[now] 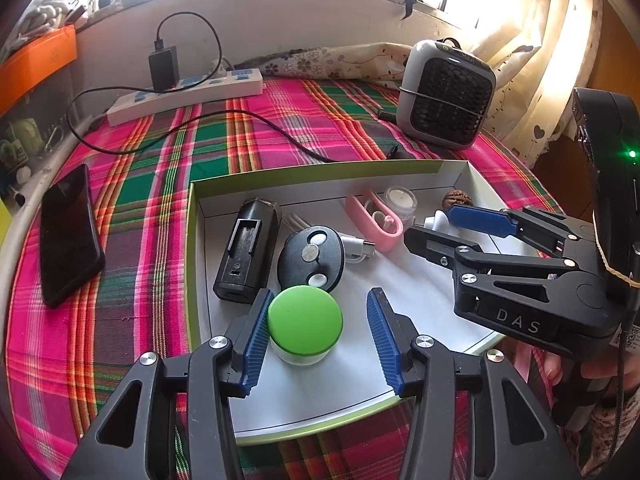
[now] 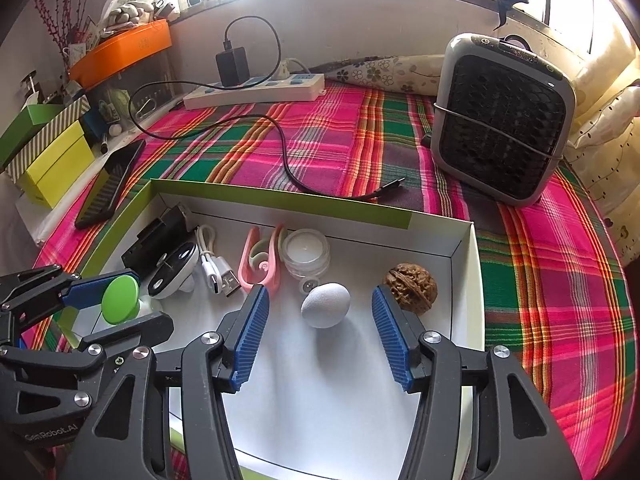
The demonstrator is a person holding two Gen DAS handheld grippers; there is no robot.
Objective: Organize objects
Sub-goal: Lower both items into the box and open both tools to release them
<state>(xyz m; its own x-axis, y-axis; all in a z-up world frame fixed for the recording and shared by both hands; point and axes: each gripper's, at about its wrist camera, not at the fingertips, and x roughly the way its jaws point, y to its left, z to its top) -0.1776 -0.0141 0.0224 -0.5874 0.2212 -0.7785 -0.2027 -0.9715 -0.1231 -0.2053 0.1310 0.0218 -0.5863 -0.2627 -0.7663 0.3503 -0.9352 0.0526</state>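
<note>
Box [image 2: 464, 248] holds one jar [image 1: 305, 322], egg [image 2: 326, 305], walnut [image 2: 412, 288], candle [image 2: 306, 254] (unlit). Left gripper [image 1: 318, 334] spread, jar against its left finger; right gripper [image 2: 318, 336] spread, egg between.

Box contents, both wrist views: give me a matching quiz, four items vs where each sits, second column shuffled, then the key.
Items
1. green-lidded jar
2. white egg-shaped object
3. walnut
4. phone

Places
A. outside the box, on the plaid cloth
B. between the open fingers of the right gripper
C. between the open fingers of the left gripper, close to the left one
D. in the box's far right corner, beside the right gripper's right finger

Pairs: 1-C, 2-B, 3-D, 4-A
</note>
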